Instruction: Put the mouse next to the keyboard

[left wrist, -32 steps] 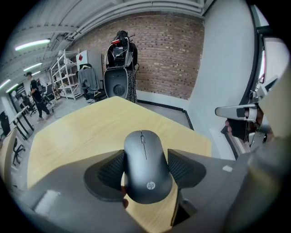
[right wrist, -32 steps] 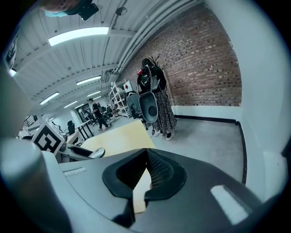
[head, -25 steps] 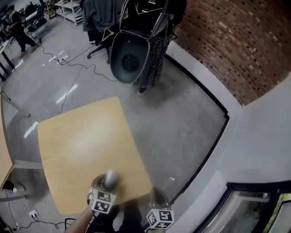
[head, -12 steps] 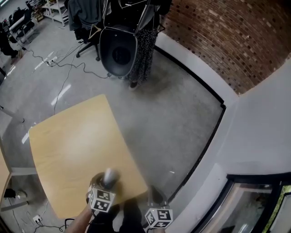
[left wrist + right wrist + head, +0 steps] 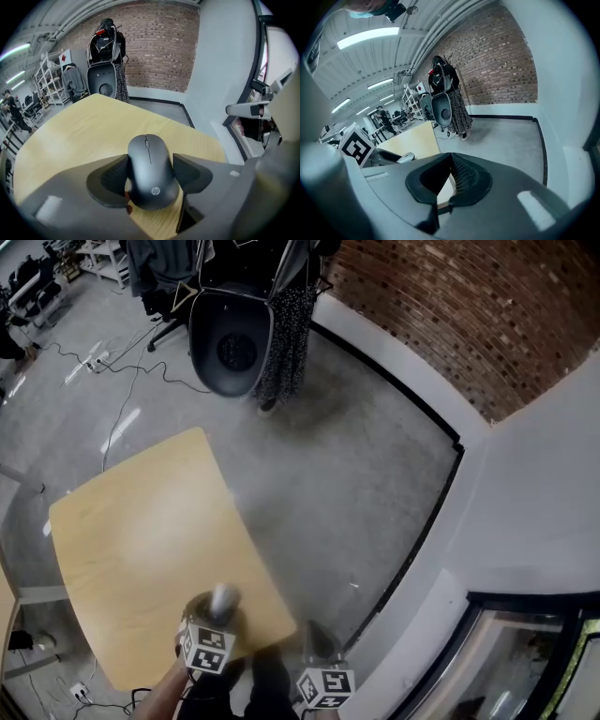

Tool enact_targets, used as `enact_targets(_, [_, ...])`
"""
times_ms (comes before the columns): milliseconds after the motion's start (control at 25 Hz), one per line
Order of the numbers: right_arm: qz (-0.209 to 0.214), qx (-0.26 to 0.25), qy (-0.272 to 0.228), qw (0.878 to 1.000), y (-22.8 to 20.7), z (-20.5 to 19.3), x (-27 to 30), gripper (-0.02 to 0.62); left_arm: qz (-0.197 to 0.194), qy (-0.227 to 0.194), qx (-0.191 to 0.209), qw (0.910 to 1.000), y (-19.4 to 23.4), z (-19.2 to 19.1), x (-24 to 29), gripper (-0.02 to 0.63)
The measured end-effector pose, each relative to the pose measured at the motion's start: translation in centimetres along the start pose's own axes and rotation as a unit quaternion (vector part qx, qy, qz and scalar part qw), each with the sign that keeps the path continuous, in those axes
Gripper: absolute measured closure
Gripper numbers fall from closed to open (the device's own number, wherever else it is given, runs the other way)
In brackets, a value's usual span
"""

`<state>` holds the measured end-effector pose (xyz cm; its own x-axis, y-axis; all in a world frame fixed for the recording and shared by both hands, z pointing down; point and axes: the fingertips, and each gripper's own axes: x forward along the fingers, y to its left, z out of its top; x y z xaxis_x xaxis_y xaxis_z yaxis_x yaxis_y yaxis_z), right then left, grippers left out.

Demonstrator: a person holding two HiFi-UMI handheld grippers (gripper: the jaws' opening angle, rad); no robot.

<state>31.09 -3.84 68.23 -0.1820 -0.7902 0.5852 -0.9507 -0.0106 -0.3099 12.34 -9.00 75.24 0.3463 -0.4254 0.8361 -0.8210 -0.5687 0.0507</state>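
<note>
A dark grey HP mouse [image 5: 150, 171] sits between the pads of my left gripper [image 5: 150, 164], which is shut on its sides, buttons pointing away from me. In the head view the left gripper [image 5: 216, 613] holds the mouse [image 5: 223, 598] over the near right corner of a light wooden table [image 5: 141, 540]. My right gripper [image 5: 319, 641] hangs just off that corner, over the floor. Its jaws [image 5: 451, 176] are shut with nothing between them. No keyboard is in any view.
The table [image 5: 84, 131] top is bare wood. Beyond it stand a black chair [image 5: 230, 343] hung with clothes and a brick wall [image 5: 487, 306]. Cables [image 5: 122, 371] trail over the grey floor. A white wall [image 5: 534, 521] rises at the right.
In the head view the table and chair have slid left and the chair upward. Both grippers keep their places at the bottom edge, the left still holding the mouse.
</note>
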Motion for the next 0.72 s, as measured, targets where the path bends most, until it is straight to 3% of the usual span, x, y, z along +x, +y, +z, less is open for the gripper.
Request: enact_targets(720, [0.009, -0.001, 0.003, 1.000, -0.21, 0.07, 0.34, 0.581, 0.001, -0.002, 0.002, 1.0000, -0.11, 0.28, 0.53, 0.301])
